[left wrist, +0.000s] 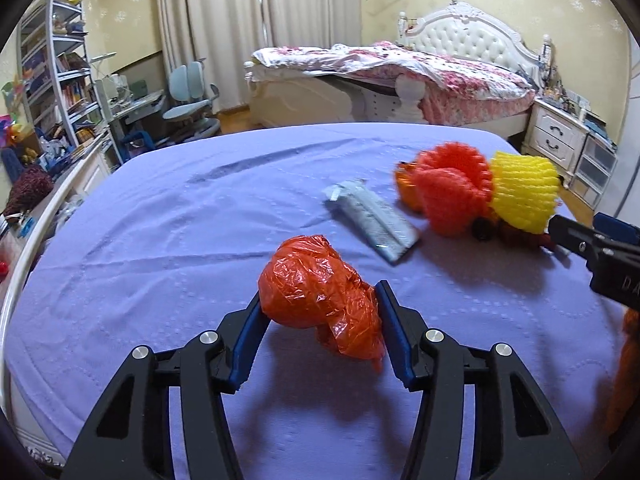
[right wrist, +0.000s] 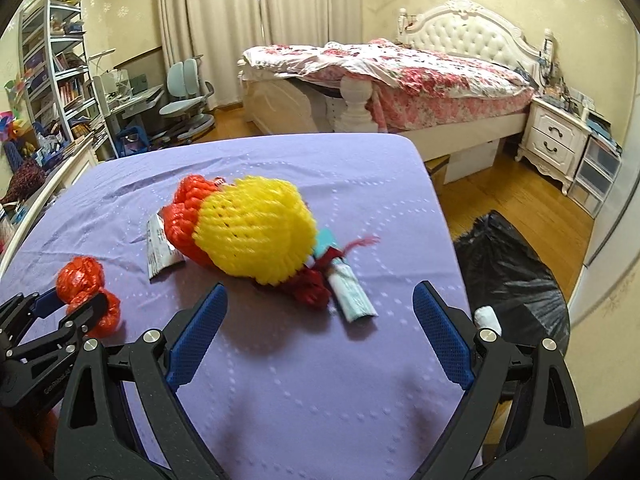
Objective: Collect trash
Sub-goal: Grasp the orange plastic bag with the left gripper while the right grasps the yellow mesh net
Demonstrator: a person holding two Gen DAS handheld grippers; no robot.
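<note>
The left gripper [left wrist: 318, 300] is clenched on a crumpled orange plastic bag [left wrist: 320, 296], its blue pads pressed against both sides of the bag just above the purple bedsheet [left wrist: 160, 240]. The right gripper [right wrist: 320, 296] is released, its jaws spread wide over bare sheet, with nothing between them.

Only the right wrist view shows the black trash bag [right wrist: 516, 276] on the wooden floor beside the bed's edge, and a small white object just behind that gripper's right finger. It also shows a pale blue packet [right wrist: 352, 292] and a dark red mesh scrap [right wrist: 308, 288] lying just in front of the yellow foam fruit net [right wrist: 256, 228].

The left wrist view shows more of the silver wrapper [left wrist: 372, 220], lying flat between the orange bag and the red foam fruit net [left wrist: 452, 188]; in the right view the nets hide most of it.
</note>
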